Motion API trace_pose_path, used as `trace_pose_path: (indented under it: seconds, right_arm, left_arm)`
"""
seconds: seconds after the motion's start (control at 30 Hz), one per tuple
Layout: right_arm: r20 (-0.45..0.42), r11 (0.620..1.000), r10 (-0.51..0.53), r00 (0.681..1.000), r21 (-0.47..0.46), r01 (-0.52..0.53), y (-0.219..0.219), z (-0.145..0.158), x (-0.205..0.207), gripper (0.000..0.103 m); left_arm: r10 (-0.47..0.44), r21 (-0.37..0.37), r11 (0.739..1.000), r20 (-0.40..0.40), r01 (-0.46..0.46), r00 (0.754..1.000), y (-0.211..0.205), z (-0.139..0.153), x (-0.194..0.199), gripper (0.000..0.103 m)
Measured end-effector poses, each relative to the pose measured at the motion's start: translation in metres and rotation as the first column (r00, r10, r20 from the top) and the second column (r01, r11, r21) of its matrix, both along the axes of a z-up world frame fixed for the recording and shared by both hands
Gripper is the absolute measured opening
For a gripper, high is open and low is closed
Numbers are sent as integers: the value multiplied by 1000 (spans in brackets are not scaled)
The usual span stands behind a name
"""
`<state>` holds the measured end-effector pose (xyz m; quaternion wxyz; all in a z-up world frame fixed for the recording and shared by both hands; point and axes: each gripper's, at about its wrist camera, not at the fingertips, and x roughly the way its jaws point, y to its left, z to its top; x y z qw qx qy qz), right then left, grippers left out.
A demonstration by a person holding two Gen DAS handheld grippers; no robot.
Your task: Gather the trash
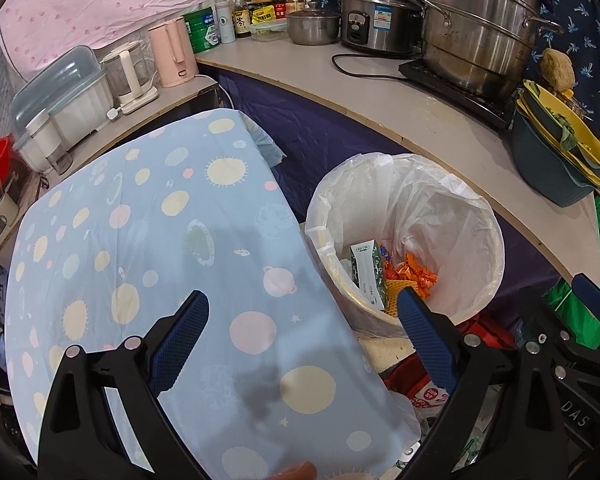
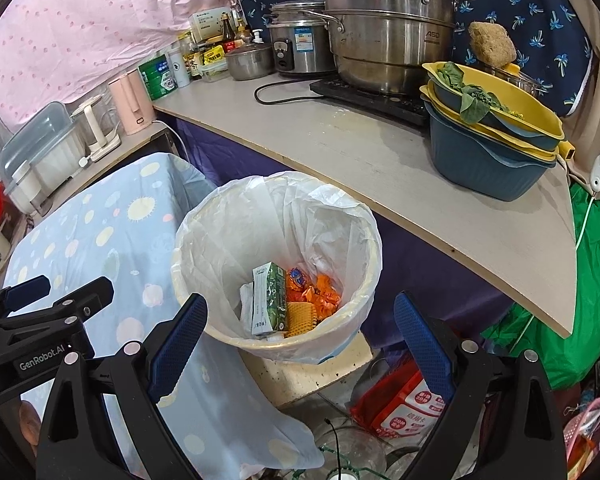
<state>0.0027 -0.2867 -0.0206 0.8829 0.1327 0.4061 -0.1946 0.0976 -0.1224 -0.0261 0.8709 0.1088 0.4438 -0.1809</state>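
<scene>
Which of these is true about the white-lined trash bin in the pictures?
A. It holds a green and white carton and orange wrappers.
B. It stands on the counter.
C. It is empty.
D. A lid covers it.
A: inside the trash bin lie a green and white carton and crumpled orange wrappers, with no lid over them.

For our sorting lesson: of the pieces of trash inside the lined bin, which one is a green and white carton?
The tall green and white carton, leaning at the left of the pile. The crumpled orange wrappers and yellow mesh piece beside it are neither boxy nor green.
</scene>
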Motion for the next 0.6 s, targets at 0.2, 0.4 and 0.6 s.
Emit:
trace_pose_path:
  seconds: [0.2,0.4,0.6]
  right_arm:
    - [-8,1000,-4,1000,-1,4,-1,-3,1,91]
    - [-11,1000,-7,1000,0,7,-2,-4,0,91]
    - [-15,1000,-12,1000,2,12,-4,-7,-1,91]
  left_arm:
    - [-3,2,1000,-14,3,1000,-2,-3,2,91]
    - [7,13,1000,-10,-7,1000,-4,-6,2,91]
    - [15,20,1000,-7,-15,1000,-5,-8,0,91]
